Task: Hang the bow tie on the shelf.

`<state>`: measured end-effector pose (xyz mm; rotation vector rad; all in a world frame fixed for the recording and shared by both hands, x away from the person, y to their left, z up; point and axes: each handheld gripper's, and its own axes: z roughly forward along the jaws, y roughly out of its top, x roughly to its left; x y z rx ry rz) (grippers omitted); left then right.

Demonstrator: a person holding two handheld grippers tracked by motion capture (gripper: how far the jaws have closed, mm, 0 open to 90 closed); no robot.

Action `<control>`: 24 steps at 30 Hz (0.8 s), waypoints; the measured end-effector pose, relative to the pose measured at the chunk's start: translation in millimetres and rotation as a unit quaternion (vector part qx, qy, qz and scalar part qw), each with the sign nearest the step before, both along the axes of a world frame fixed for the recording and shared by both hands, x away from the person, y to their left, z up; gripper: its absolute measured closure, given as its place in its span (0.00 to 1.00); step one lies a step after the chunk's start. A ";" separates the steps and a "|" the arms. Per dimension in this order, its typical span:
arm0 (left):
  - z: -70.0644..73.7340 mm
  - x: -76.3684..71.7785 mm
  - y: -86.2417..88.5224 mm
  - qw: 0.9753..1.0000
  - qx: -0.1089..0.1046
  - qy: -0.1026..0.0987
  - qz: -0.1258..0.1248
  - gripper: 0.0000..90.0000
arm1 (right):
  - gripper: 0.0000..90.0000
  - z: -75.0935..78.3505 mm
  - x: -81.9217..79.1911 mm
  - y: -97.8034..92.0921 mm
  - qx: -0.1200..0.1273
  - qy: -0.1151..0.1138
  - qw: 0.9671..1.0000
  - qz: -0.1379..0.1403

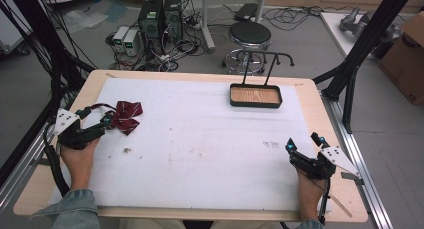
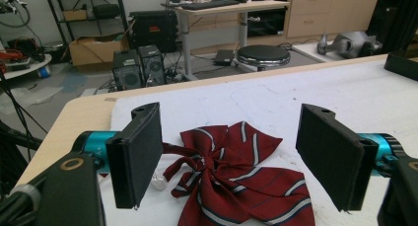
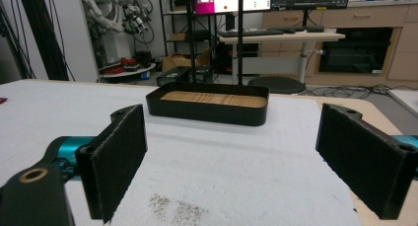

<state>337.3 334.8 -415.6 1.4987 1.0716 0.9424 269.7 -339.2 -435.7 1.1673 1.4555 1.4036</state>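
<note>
Maroon striped fabric bow tie, judged light and limp, lies between the wide-open left hand-held gripper jaws; pinch its central knot.

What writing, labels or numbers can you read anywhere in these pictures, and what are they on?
None can be read.
Monitors behind the table: coloured windows and graph lines, text too small to read.
Cardboard box on the floor at right: a dark mark near the picture's edge, too blurred to read.
Striped bow tie, tray, left gripper and right gripper: no writing seen.
</note>
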 end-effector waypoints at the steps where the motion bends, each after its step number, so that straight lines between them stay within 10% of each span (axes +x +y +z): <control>1: 0.0 0.0 0.0 1.000 0.000 0.000 0.000 0.29 | 0.12 0.0 -0.1 0.4 0.002 0.002 1.000 0.001; 24: 0.3 0.0 1.2 1.000 -0.024 0.012 -0.006 0.28 | 0.12 -0.3 0.8 1.4 -0.001 0.007 1.000 0.000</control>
